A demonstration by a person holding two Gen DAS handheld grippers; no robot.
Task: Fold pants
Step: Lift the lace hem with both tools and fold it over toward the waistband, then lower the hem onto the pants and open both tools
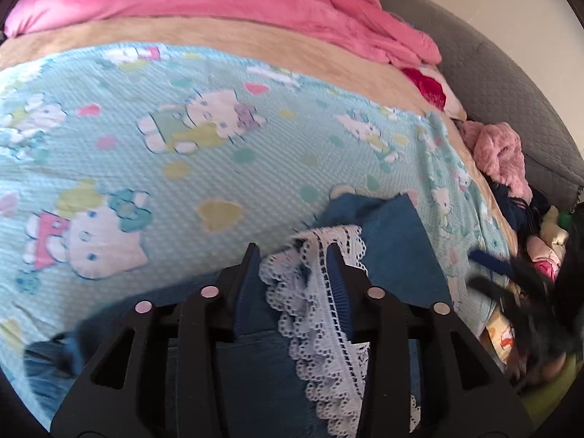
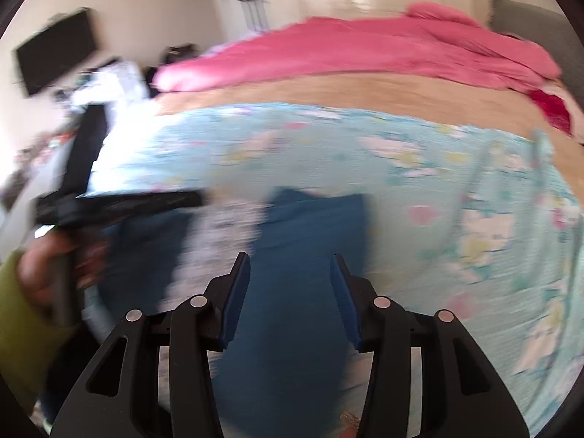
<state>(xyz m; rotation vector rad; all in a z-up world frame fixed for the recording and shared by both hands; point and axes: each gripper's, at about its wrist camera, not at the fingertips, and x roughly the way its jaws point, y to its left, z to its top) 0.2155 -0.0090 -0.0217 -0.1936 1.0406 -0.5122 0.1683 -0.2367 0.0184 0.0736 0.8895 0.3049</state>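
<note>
**Pants on the bed, both grippers loosened**

My left gripper (image 1: 294,252) stands with its jaws parted; the white lace trim (image 1: 321,314) of the blue pants (image 1: 390,252) lies between them, draped against the right finger, not squeezed. My right gripper (image 2: 290,259) is spread too, hovering over a blue pant leg (image 2: 292,328), with cloth under the gap and neither pad pressing it. The pants lie on the light blue cartoon-cat blanket (image 1: 182,168) at the near edge of the bed. A pink quilt (image 1: 226,3) is bunched at the far side.
</note>
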